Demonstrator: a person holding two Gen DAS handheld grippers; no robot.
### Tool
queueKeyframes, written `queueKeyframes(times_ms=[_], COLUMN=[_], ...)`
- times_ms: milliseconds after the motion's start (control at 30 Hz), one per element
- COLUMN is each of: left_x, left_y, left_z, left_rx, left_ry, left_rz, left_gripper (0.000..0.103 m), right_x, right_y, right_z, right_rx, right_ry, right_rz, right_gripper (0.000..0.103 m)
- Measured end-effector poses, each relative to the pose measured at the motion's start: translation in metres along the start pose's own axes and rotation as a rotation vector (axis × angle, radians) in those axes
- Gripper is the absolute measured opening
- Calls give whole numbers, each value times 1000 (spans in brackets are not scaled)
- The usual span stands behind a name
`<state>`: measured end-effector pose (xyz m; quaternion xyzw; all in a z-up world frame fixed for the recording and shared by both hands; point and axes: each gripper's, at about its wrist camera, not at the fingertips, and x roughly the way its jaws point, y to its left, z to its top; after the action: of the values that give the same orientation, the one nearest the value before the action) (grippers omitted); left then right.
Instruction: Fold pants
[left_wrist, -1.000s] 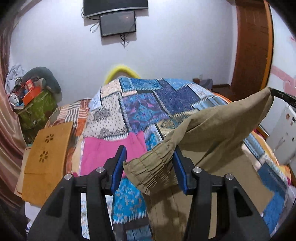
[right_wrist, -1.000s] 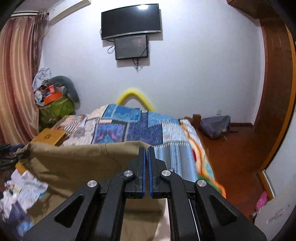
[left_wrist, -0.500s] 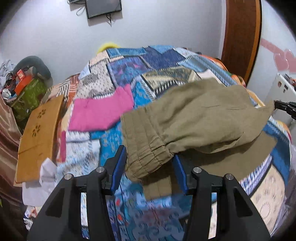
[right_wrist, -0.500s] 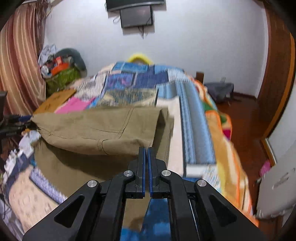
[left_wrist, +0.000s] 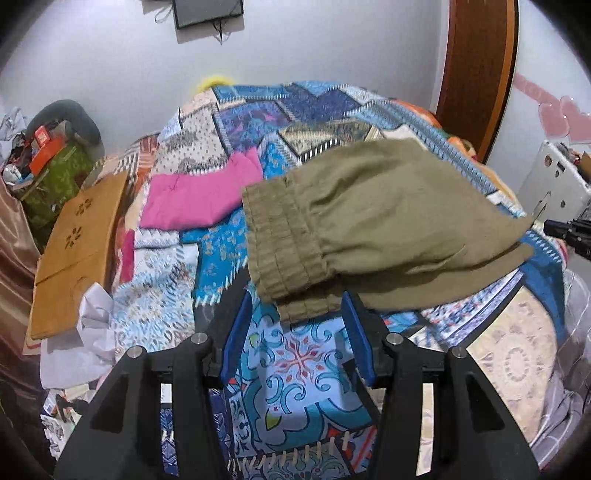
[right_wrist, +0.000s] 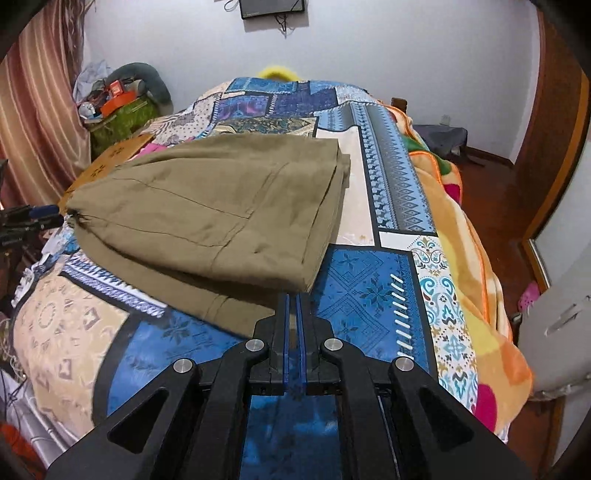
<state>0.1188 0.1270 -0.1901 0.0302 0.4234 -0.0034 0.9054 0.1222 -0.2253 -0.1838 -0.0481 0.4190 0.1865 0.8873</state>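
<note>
Pants lie folded on the quilt. Left gripper fingers spread apart at 6 o'clock of the waistband; right gripper fingers pressed together, holding nothing. Green box at 9 o'clock holds clutter.

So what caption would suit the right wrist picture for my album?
Closed right tongs at the edge of folded olive pants lying on a patchwork bedspread.

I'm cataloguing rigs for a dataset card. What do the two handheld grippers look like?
Both the left gripper and the right gripper have matte black, angular frames with triangular cut-outs, round silver screw heads, and blue pads lining the two fingers. No cables, markings or sleeves show.
</note>
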Motion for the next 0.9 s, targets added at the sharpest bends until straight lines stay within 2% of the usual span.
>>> queueKeyframes(times_ms=[67, 133, 200, 367, 567, 700, 900], left_x=[-7, -7, -2, 29, 44, 44, 38], left_y=[-4, -14, -24, -49, -70, -73, -69], left_z=[8, 17, 21, 20, 18, 24, 34], left_rx=[15, 59, 103, 206, 313, 326, 278], left_ry=[-17, -20, -8, 84, 85, 82, 84], left_rz=[-4, 10, 16, 23, 62, 42, -16], left_gripper=[52, 54, 58, 59, 64, 64, 64], right_x=[-8, -13, -15, -3, 31, 48, 64], right_y=[6, 13, 21, 52, 84, 100, 116], right_z=[3, 10, 16, 32, 33, 32, 30], right_rx=[-12, -23, -32, -89, -175, -224, -321], right_ry=[-25, -51, -74, -79, -1, 40, 62], right_rz=[8, 25, 47, 120, 176, 187, 167], right_gripper=[12, 31, 42, 45, 45, 45, 45])
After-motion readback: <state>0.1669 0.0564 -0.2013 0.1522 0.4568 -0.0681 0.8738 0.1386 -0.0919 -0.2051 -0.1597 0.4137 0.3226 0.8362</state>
